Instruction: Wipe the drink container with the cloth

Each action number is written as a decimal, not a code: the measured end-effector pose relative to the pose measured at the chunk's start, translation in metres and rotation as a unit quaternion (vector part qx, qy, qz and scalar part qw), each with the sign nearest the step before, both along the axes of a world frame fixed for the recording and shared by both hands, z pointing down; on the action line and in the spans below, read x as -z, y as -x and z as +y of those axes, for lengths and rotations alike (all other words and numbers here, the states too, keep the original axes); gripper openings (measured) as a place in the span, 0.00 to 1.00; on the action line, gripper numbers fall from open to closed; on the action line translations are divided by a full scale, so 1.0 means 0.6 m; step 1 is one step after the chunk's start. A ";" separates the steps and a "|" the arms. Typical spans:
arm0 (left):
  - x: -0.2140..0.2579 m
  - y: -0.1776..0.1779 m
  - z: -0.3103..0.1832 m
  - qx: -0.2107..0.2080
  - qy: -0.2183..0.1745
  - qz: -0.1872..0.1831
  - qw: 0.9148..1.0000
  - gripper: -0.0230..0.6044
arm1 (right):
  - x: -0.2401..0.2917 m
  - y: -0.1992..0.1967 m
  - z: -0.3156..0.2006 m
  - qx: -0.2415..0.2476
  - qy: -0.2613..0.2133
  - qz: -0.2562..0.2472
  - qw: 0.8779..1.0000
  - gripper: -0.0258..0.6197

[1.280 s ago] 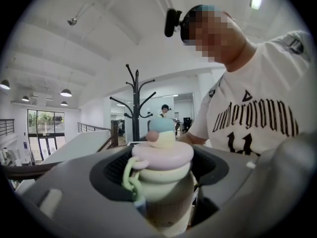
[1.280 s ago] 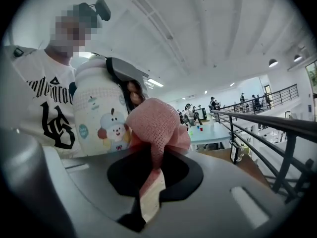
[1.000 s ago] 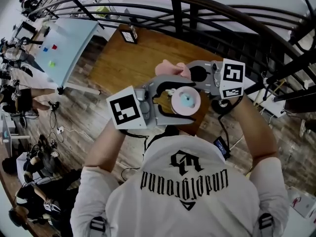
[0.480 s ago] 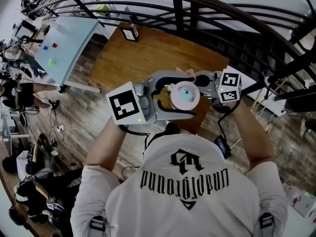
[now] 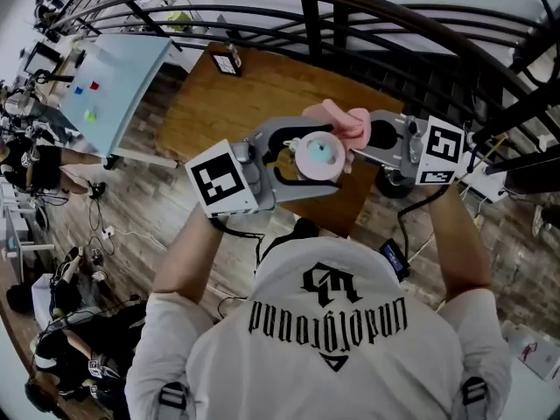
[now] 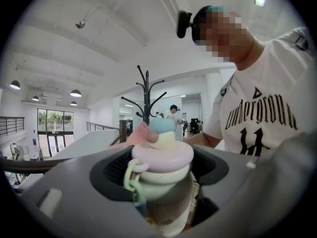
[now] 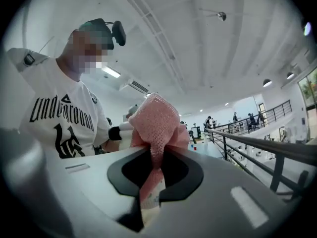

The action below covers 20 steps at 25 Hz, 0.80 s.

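Container (image 5: 317, 154) clamped in left hand-held gripper (image 5: 325, 166); cloth (image 5: 339, 121) pinched in right hand-held gripper (image 5: 360, 140), just beside lid. Wipe judged underway, not finished.

Left gripper (image 5: 302, 160) clamps the drink container (image 6: 162, 155); right gripper (image 5: 360, 140) pinches the cloth (image 7: 156, 118)

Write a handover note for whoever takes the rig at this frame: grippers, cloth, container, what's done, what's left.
Left gripper: shut on the drink container, upright, held above the wooden table.
Right gripper: shut on the pink cloth, bunched beside the container's lid; contact unclear.
Done: both things picked up and brought together.
To do: wipe lid and body; wiped area cannot be judged.
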State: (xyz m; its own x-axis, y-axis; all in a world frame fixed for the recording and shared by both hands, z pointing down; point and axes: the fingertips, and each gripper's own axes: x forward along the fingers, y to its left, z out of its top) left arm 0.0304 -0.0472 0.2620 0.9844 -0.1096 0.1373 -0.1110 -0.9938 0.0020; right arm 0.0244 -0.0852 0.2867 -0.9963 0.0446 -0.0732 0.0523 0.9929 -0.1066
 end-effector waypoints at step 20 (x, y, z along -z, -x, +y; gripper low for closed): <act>-0.012 0.024 -0.094 0.090 -0.024 0.005 0.996 0.65 | -0.068 0.002 0.021 -0.053 0.007 0.009 0.999 0.09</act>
